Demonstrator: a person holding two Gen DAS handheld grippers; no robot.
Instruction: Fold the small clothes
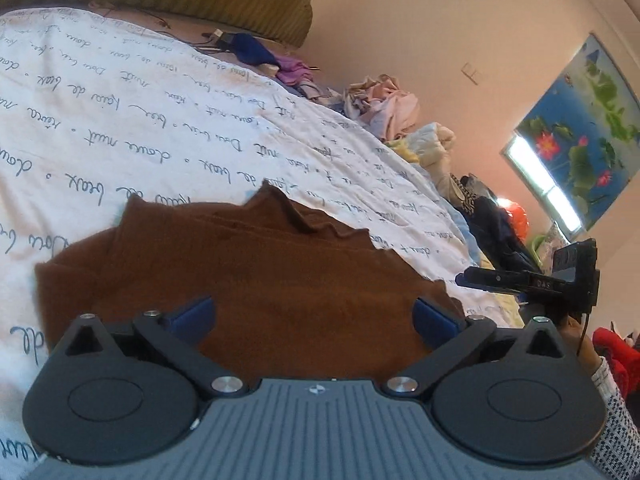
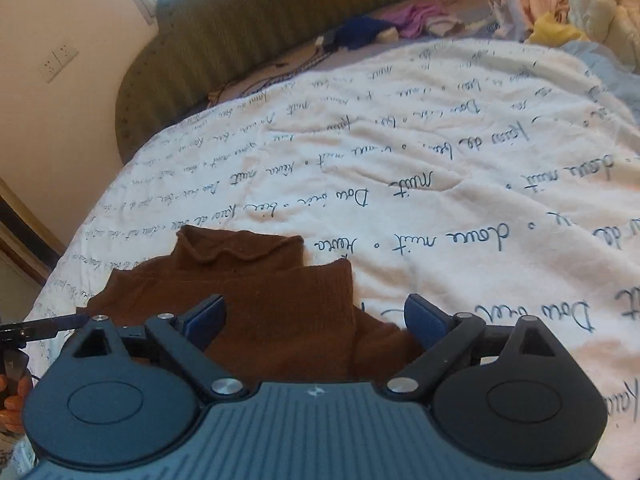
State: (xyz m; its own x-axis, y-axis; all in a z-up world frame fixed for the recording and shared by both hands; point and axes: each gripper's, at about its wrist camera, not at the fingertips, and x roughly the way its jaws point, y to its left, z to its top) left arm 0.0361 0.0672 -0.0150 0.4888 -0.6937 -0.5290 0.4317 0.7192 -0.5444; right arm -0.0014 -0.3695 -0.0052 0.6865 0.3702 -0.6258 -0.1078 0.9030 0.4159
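Note:
A small brown knitted sweater (image 1: 256, 276) lies flat on a white bedspread (image 1: 132, 128) printed with dark script. In the right wrist view the sweater (image 2: 272, 300) shows its rolled collar at the far end and one sleeve folded across the body. My left gripper (image 1: 314, 316) is open and empty, hovering over the sweater's near part. My right gripper (image 2: 316, 318) is open and empty over the sweater's near edge. The right gripper also shows at the right of the left wrist view (image 1: 532, 276), beside the sweater's edge.
A green striped headboard (image 2: 256, 24) stands at the far end of the bed. A pile of mixed clothes (image 1: 384, 104) lies along the bed's far side, with blue and purple garments (image 2: 384, 28) near the headboard. Cables (image 2: 256, 80) lie by the headboard. A wall (image 1: 440, 20) carries a lotus picture.

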